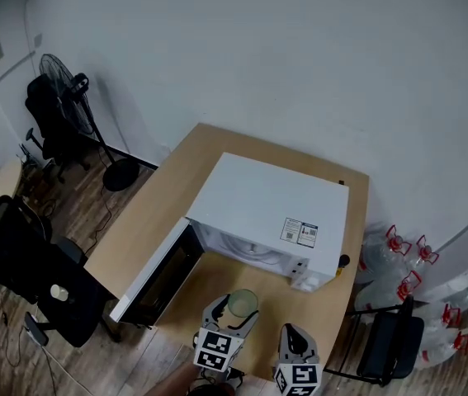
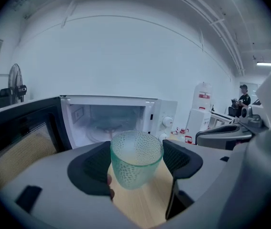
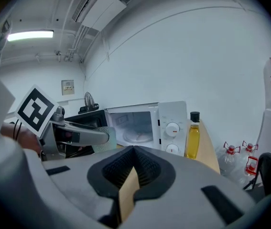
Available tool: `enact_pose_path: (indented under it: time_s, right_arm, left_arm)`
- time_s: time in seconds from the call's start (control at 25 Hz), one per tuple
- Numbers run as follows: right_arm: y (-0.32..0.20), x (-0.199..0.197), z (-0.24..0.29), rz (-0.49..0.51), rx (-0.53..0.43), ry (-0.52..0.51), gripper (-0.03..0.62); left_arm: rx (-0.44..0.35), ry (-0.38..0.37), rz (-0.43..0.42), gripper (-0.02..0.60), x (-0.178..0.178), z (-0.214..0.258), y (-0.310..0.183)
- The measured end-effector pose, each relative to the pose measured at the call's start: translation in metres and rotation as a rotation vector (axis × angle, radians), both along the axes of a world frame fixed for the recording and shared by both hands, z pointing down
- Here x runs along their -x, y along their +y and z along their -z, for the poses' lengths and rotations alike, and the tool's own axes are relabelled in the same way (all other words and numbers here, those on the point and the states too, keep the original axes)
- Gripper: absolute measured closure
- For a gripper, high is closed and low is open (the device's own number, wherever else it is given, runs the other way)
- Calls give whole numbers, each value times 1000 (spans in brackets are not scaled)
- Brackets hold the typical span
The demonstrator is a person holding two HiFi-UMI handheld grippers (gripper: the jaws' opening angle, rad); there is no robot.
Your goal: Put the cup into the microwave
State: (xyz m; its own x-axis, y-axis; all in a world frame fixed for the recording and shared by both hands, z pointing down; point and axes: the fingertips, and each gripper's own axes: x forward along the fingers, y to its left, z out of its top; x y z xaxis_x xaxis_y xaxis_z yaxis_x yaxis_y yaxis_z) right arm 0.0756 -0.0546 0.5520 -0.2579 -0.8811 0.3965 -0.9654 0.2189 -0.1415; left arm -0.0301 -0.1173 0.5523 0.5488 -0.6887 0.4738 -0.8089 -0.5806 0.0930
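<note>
A pale green dimpled glass cup [image 2: 135, 159] sits between the dark pads of my left gripper [image 2: 136, 163], which is shut on it above the wooden table. From the head view the cup [image 1: 242, 304] and left gripper [image 1: 232, 313] hang in front of the white microwave [image 1: 267, 217], whose door [image 1: 158, 275] is swung open to the left. The empty cavity with its turntable [image 2: 107, 125] faces the cup. My right gripper [image 3: 131, 173] is shut with nothing in it, to the right of the left one [image 1: 296, 345].
A bottle of yellow oil [image 3: 192, 136] stands at the microwave's right side. The wooden table [image 1: 147, 209] ends close behind both grippers. A standing fan [image 1: 67, 89] and black chairs [image 1: 40, 283] are on the left; water jugs [image 1: 400, 258] lie on the floor at right.
</note>
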Motion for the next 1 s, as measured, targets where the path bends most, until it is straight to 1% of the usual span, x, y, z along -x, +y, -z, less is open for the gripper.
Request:
enact_pose_path:
  time_s: [0.32,0.64,0.8,1.0]
  right_arm:
    - [-31,16,10,27,-48,18,577]
    - [-61,24,26,43,-94,38,577]
    - [-70,24,24,41,-92,33,577]
    - [-80,27,21,47,-62,28,577]
  left_arm:
    - [-35,16,27,225,16,11,-26]
    - [-69,28,41,225,19,16,-58]
    - [-80,27,42,225,15,15,-72]
    - [-86,24,41,225,12,12,-90]
